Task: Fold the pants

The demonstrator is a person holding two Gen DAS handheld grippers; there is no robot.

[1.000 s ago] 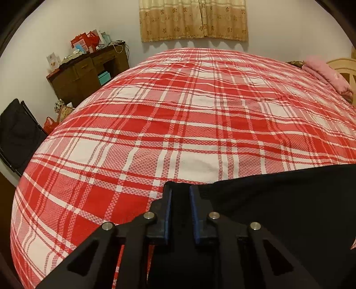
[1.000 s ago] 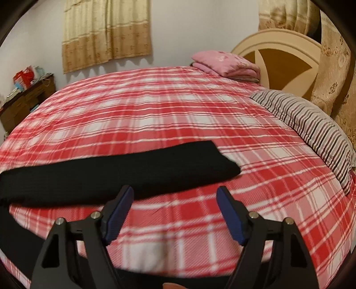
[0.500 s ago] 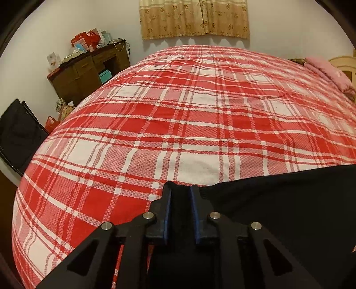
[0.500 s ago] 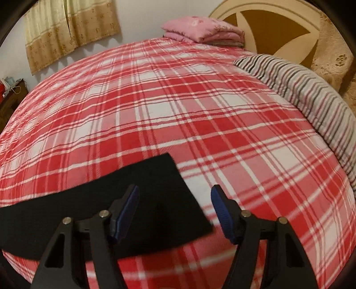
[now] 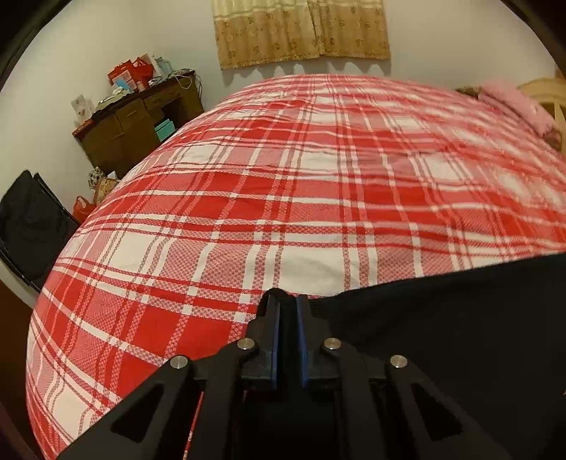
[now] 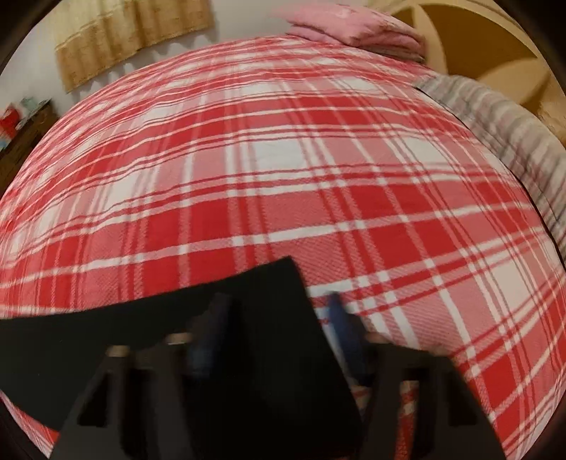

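Observation:
Black pants (image 5: pixel 460 318) lie along the near edge of a red-and-white plaid bedcover (image 5: pixel 318 194). My left gripper (image 5: pixel 286 308) sits at their left corner, its blue pads shut on the dark cloth. In the blurred right wrist view, the squared end of the pants (image 6: pixel 276 354) lies between the fingers of my right gripper (image 6: pixel 276 300). Its jaws are closing, but a wide gap still shows between them. One blue pad (image 6: pixel 339 318) is over the plaid bedcover (image 6: pixel 283 159) just past the cloth's edge.
A folded pink blanket (image 6: pixel 353 24) and a striped pillow (image 6: pixel 513 134) lie by the headboard (image 6: pixel 477 35). A cluttered brown dresser (image 5: pixel 134 127) and a black bag (image 5: pixel 28 226) stand off the bed's left side. A curtain (image 5: pixel 300 32) hangs on the far wall.
My right gripper came down and forward over the pants' end and its jaws have narrowed around it. The left gripper stayed put and closed tighter on the corner.

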